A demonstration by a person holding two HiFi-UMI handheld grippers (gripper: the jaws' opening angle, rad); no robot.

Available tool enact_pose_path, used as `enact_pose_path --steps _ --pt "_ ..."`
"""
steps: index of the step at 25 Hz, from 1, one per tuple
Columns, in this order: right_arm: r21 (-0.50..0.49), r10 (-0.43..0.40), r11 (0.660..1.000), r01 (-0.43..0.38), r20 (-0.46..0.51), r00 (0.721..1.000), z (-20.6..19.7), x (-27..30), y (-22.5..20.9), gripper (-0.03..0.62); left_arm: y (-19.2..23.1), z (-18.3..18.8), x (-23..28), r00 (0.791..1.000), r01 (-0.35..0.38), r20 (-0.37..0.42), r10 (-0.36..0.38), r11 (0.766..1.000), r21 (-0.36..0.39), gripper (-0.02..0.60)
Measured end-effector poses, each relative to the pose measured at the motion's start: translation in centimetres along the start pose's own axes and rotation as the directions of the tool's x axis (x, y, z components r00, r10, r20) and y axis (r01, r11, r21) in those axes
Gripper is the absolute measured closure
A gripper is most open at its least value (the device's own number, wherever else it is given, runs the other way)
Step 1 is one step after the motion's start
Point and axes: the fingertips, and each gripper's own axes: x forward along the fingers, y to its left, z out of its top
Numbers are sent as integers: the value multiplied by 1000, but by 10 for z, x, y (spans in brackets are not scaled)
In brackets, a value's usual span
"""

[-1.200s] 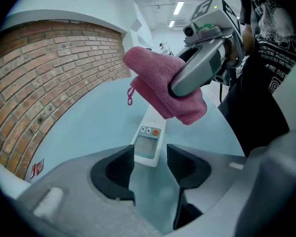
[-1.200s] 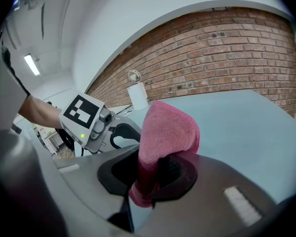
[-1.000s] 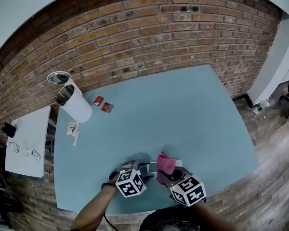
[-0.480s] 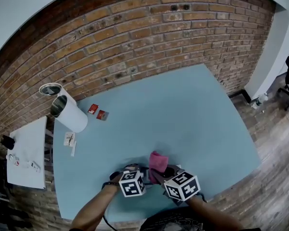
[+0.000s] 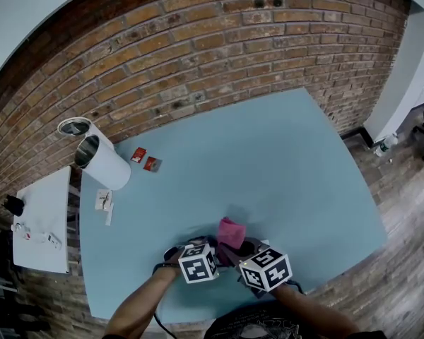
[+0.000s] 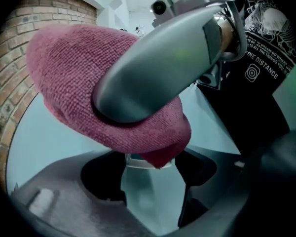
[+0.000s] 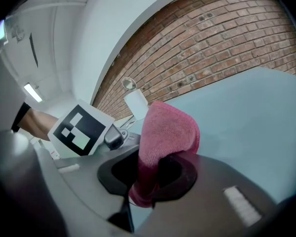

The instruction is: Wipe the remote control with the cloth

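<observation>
Shifting nearer the remote [image 6: 149, 163]: the right tongs [image 7: 148, 179], pinching the pink cloth [image 7: 167, 127]
It is hanging over the remote's end; the left tongs [image 6: 150, 181], just narrowing slightly, are standing wide astride the remote

Bench [image 5: 283, 154] stands before the brick wall [image 5: 198, 48]. At its near edge, left gripper [image 5: 193, 246] and right gripper [image 5: 234, 251] sit side by side, cloth [image 5: 231, 232] in the right one's fingers. Far left: two cylinders [image 5: 102, 162], packets [image 5: 152, 164] beside them.
</observation>
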Motion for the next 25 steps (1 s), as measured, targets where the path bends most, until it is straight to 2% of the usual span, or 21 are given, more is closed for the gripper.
enact_pose_path --steps 2,6,12,20,25 --pt "12 24 1000 -25 6 1000 -1 4 5 528 0 -1 -1 1000 -6 -9 6 1000 -10 305" --pt "-9 57 998 -57 -25 998 -12 11 16 528 -1 -3 0 999 -15 -31 14 999 -31 307" --pt "-84 13 996 -18 -58 998 -23 16 7 528 -3 -5 2 997 -29 -79 23 997 -69 307" --pt "-216 -39 976 17 -97 995 -31 11 0 527 -2 -4 1 996 -38 -78 31 996 -83 307" --pt "-241 -68 970 37 -119 991 -32 1 -10 527 -3 -6 1 993 -30 -113 21 996 -80 307"
